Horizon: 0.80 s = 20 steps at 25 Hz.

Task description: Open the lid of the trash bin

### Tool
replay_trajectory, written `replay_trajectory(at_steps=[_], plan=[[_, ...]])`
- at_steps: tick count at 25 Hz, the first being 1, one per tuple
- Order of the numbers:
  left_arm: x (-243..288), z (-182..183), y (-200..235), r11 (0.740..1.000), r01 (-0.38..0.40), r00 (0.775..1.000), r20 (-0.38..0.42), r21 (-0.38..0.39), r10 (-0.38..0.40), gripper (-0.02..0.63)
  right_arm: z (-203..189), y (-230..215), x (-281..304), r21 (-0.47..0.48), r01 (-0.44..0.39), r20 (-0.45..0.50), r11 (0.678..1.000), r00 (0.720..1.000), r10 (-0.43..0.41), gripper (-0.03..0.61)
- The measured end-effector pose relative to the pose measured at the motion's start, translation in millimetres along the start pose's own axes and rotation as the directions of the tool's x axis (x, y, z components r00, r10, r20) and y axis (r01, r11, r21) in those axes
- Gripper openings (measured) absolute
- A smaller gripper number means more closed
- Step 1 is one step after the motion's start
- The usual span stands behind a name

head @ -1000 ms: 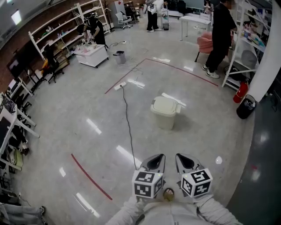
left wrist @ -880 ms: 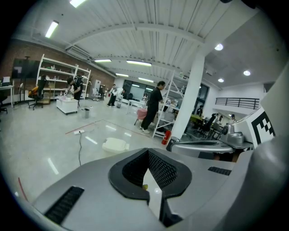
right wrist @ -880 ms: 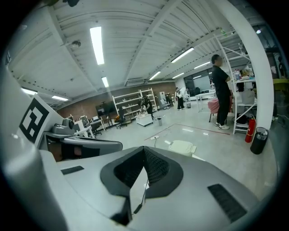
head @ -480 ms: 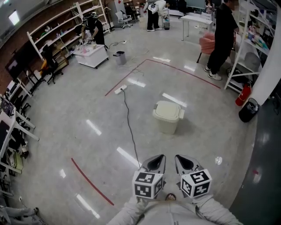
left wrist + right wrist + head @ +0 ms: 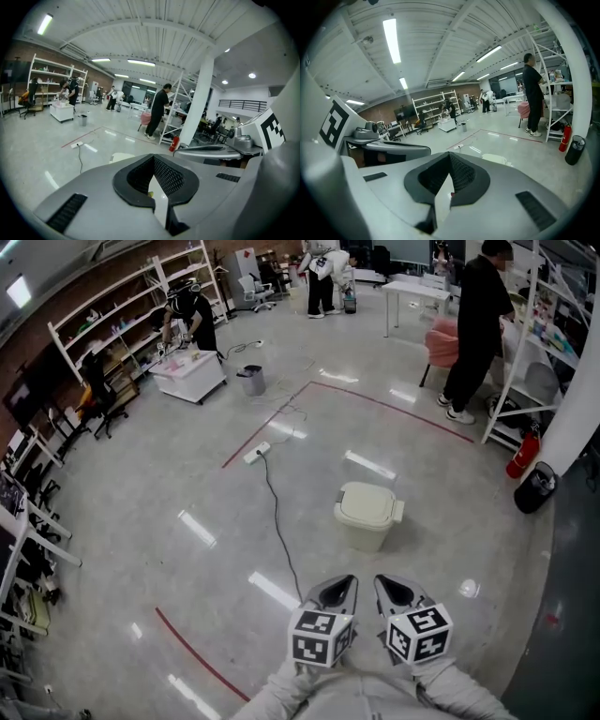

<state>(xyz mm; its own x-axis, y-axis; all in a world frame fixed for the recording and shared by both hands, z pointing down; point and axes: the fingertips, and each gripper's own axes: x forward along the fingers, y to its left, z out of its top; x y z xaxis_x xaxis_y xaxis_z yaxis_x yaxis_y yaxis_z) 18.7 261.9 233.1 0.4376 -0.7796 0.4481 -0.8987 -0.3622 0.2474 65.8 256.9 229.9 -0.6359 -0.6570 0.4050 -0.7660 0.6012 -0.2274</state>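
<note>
Ahead and to the left of the left gripper (image 5: 337,585), a black cable (image 5: 276,521) trails across the glossy floor (image 5: 169,465); a step forward could snag it. Both grippers are held low and side by side: the left has its jaws closed on nothing, and the right gripper (image 5: 388,584) is likewise closed and empty. Straight ahead of them, well apart, stands the cream trash bin (image 5: 364,521), its lid (image 5: 367,502) down. Judged from here, closed jaws could not catch the lid's edge, and a push might slide or tip the bin on the smooth floor.
</note>
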Motion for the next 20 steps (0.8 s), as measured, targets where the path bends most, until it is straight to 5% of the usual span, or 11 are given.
replay_trajectory(at_steps=[9,20], plan=[[26,28,76,0.999,0.044,0.999,-0.024,0.022,-0.044,0.005,28,1,72,0.026,0.054,0.008,0.998,0.998,-0.055,-0.003],[51,40,116,0.996,0.082,0.995,-0.052,0.034,-0.08,0.005,37,-10,115,0.054,0.104,-0.013,0.993,0.995,-0.103,-0.003]])
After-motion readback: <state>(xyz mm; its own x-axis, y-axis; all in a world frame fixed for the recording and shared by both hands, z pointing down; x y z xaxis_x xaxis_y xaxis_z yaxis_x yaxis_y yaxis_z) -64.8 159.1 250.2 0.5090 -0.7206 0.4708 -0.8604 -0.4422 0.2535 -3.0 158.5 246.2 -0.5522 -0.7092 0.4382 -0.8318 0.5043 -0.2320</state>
